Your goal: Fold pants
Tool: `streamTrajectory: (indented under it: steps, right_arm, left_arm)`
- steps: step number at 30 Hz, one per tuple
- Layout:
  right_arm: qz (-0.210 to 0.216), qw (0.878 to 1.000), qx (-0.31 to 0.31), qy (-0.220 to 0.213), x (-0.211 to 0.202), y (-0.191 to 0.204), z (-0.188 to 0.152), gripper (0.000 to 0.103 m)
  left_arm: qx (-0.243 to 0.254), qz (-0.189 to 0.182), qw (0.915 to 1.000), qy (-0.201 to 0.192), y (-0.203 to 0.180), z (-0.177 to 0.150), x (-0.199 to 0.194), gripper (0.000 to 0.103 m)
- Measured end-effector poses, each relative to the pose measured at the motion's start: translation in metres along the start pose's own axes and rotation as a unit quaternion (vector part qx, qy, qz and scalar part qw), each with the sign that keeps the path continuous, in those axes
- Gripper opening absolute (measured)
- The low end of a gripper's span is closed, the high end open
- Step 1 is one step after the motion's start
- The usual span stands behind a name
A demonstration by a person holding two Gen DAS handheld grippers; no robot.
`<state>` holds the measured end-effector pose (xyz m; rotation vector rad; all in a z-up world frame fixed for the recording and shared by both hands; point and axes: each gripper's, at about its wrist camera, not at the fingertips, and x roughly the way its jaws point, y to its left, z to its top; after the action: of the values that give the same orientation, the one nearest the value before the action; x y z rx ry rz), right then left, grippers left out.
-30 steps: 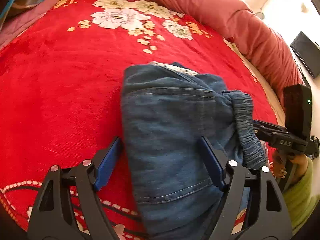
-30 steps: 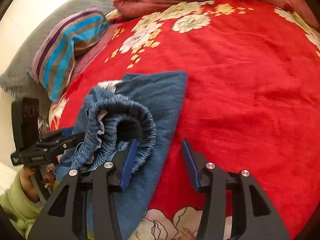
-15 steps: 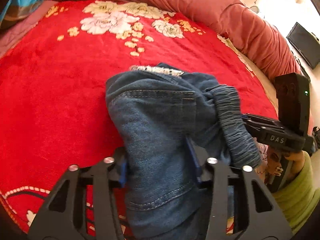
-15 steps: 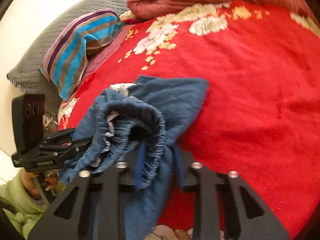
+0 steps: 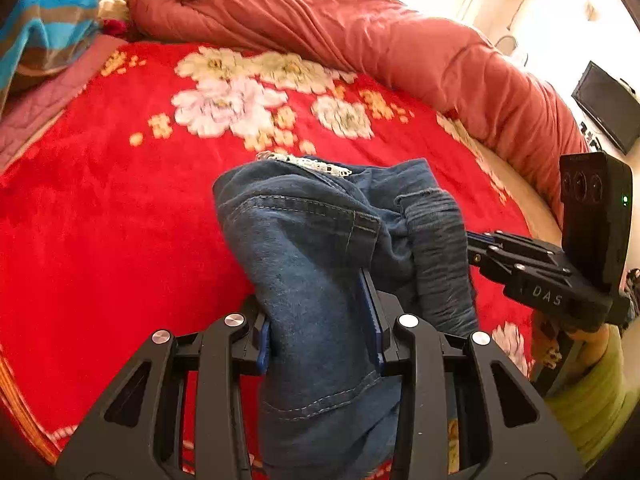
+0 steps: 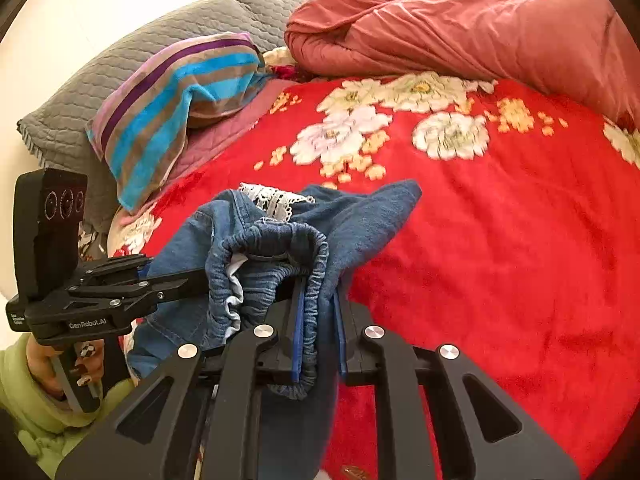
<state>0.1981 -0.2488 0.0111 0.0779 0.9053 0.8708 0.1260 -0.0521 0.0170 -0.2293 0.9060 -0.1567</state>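
Surface: red floral blanket (image 5: pixel 100 240) on a bed, rolled pink quilt (image 5: pixel 360 52) along its far edge.
Jeans (image 5: pixel 316 264): bunched near the bed's near edge.
Left gripper (image 5: pixel 320 328): jaws just closed on denim.
Right gripper (image 6: pixel 318 332): clamped on waistband (image 6: pixel 312 312).
Room: monitor (image 5: pixel 608 108) at right.

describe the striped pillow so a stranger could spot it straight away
Start at the red floral blanket covering the bed and look to its far left corner, left of the rolled pink quilt. There the striped pillow leans on a grey quilted pillow. It alone has blue, brown and purple stripes.
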Motion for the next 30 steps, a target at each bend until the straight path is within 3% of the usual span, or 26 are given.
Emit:
streamTrajectory:
  steps: [10, 20, 22, 27, 30]
  right_arm:
    - [-0.02, 1.0, -0.009, -0.009, 0.02, -0.005, 0.037, 0.012]
    - [-0.073, 0.997, 0.009, 0.021, 0.043, -0.021, 0.026, 0.015]
    - [-0.087, 0.995, 0.022, 0.031, 0.047, -0.029, 0.022, 0.026]
    - [-0.106, 0.993, 0.037, 0.034, 0.044, -0.037, 0.016, 0.038]
    - [-0.108, 0.993, 0.037, 0.017, 0.03, -0.032, 0.016, 0.057]
  left_arm:
    - [-0.006, 0.013, 0.9998, -0.013, 0.017, 0.028, 0.012, 0.027]
    - [-0.021, 0.042, 0.9987, 0.018, 0.037, 0.019, 0.039, 0.03]
    - [-0.019, 0.049, 0.9983, 0.023, 0.04, 0.014, 0.042, 0.038]
    - [-0.022, 0.056, 0.9979, 0.023, 0.044, 0.01, 0.039, 0.047]
    - [-0.017, 0.06, 0.9979, 0.015, 0.041, 0.008, 0.027, 0.052]
